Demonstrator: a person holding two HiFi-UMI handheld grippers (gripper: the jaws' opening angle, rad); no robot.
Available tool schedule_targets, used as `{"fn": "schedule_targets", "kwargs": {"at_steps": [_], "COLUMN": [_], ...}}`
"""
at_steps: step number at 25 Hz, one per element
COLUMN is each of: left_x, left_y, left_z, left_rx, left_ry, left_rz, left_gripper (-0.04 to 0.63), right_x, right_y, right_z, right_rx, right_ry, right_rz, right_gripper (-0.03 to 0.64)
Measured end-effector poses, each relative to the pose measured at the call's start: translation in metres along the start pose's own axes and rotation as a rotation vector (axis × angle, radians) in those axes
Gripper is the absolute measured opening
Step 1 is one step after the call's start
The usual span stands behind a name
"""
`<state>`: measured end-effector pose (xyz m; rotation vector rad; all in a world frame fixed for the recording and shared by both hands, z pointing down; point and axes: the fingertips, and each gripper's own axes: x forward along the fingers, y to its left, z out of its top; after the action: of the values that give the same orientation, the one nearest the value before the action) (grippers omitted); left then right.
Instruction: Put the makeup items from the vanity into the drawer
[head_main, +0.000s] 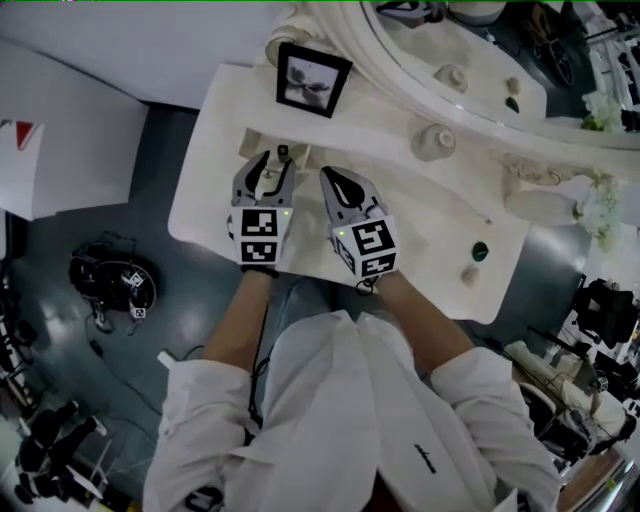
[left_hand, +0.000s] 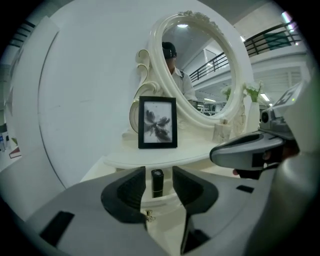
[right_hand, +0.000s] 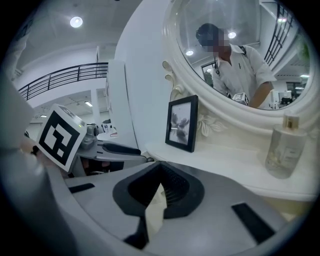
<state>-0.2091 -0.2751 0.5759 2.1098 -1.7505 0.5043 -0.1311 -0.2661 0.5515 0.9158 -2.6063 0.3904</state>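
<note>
Lipstick stood upright between the left claw's parted pads, untouched; a sideways nudge from either pad could topple it. The right claw was closed, empty.

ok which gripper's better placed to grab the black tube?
Left. The black tube stands upright between the left gripper's open fingers; the right gripper is shut, beside it.

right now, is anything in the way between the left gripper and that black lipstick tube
Nothing visible: the black lipstick tube stands upright between the parted jaws of the left gripper, a gap on each side.
</note>
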Motion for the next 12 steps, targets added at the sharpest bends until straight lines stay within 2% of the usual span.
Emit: {"fn": "schedule_targets", "kwargs": {"at_steps": [8,12], "left_x": [-0.032,-0.050], "left_y": [-0.016,-0.036], "left_z": [0.028,0.042], "left_rx": [0.034,0.051], "left_ry": [-0.103,-0.146], "left_rz": [0.022,-0.001], "left_gripper": [0.164,0.075], "right_x": [-0.054,-0.092], "right_y": [-0.017,-0.032], "right_z": [0.009,0.012], "right_rx": [0.027,0.037], "right_ry": [-0.049,-0.076], "right_rz": [-0.040,-0.079], "right_gripper": [0.018,0.018]}}
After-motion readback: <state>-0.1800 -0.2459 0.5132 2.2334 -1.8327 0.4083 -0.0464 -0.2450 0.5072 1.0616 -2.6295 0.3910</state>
